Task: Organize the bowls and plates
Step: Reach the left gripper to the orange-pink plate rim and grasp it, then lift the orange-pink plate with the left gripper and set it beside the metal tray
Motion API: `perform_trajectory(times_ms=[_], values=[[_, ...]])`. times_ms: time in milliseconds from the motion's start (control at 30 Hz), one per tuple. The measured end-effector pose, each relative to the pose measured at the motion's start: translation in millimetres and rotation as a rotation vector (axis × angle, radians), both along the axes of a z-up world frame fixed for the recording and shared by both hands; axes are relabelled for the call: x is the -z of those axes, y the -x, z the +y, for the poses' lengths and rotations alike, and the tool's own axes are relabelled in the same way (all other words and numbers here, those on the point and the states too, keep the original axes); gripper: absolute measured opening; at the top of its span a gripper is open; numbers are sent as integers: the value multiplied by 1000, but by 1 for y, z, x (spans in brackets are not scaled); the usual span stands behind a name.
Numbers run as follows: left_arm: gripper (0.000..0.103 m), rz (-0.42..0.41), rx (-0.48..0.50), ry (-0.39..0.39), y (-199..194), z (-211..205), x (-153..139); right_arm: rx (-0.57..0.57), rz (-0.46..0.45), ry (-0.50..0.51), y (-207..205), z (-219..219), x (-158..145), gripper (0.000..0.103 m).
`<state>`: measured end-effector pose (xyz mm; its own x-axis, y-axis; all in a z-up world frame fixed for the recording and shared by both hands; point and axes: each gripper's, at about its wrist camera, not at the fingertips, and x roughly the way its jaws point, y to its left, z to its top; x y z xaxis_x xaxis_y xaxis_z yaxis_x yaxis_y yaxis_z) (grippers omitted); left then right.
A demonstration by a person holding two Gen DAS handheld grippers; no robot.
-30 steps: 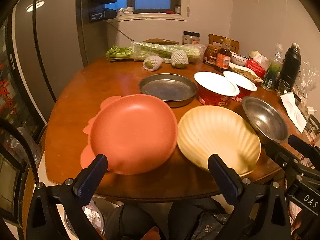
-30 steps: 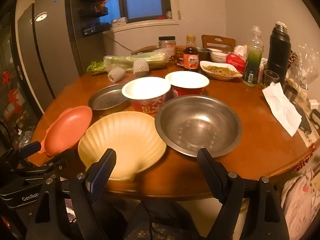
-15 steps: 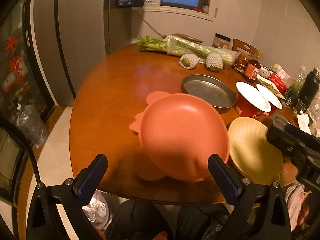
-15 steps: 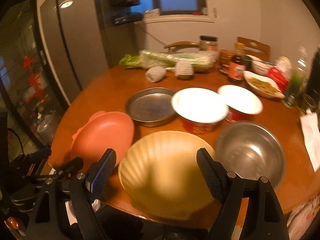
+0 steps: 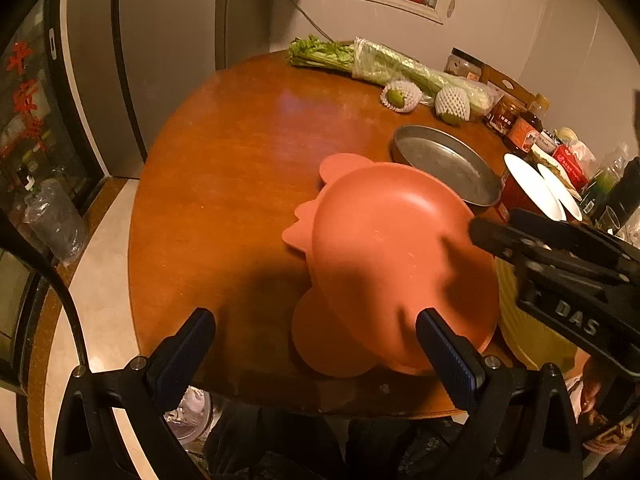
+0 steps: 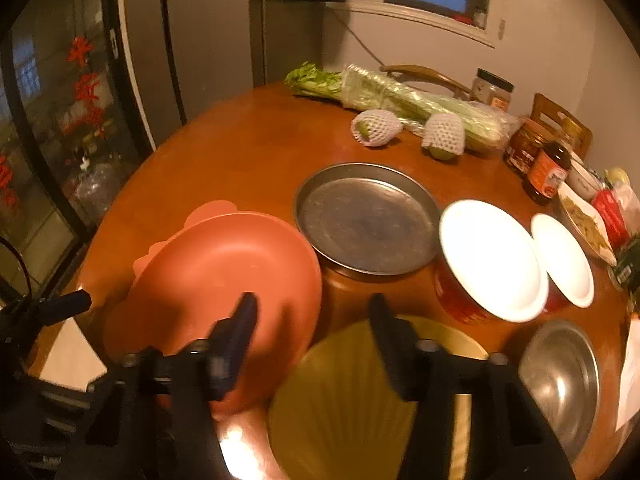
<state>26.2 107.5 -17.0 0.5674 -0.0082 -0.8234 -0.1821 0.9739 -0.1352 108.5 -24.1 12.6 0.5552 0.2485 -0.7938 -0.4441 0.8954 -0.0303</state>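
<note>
Facing the round wooden counter, my left tongs stand with jaws apart, empty, near the counter's front edge before the orange plate. Only the right wrist view shows the cream shell-shaped plate whole, with my right tongs apart above its near rim; whether they touch it I cannot tell. That view also shows the steel bowl, the round steel tray and two white-lidded red bowls. Compared with a second ago, both cameras have swung left and the right tongs have narrowed. The orange plate is matte, shallow, resting on lobed orange pieces beneath.
</note>
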Motion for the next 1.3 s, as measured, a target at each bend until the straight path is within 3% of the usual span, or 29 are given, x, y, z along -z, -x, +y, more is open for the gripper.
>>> perform_trajectory(times_ms=[167, 233, 333, 400, 467, 567, 733, 800, 1300], values=[[98, 11, -1, -2, -4, -1, 2, -16, 25, 11, -11, 10, 9, 34], [93, 7, -4, -4, -5, -1, 1, -18, 31, 20, -14, 12, 12, 30], [79, 11, -5, 1, -8, 0, 1, -15, 38, 22, -18, 14, 15, 26], [61, 24, -1, 17, -11, 1, 4, -13, 49, 20, -20, 14, 16, 25], [56, 20, 3, 18, -13, 1, 3, -13, 61, 5, -22, 13, 16, 22], [37, 20, 10, 45, -16, 1, 3, -11, 65, -3, -26, 13, 16, 21], [28, 21, -14, 29, -21, 9, 2, -8, 83, -20, -30, 15, 16, 20], [19, 19, -20, 40, -24, 17, 2, -10, 93, -28, -30, 16, 16, 20], [20, 3, -45, 22, -80, 78, -7, 3, 139, -87, -33, 44, 15, 19]])
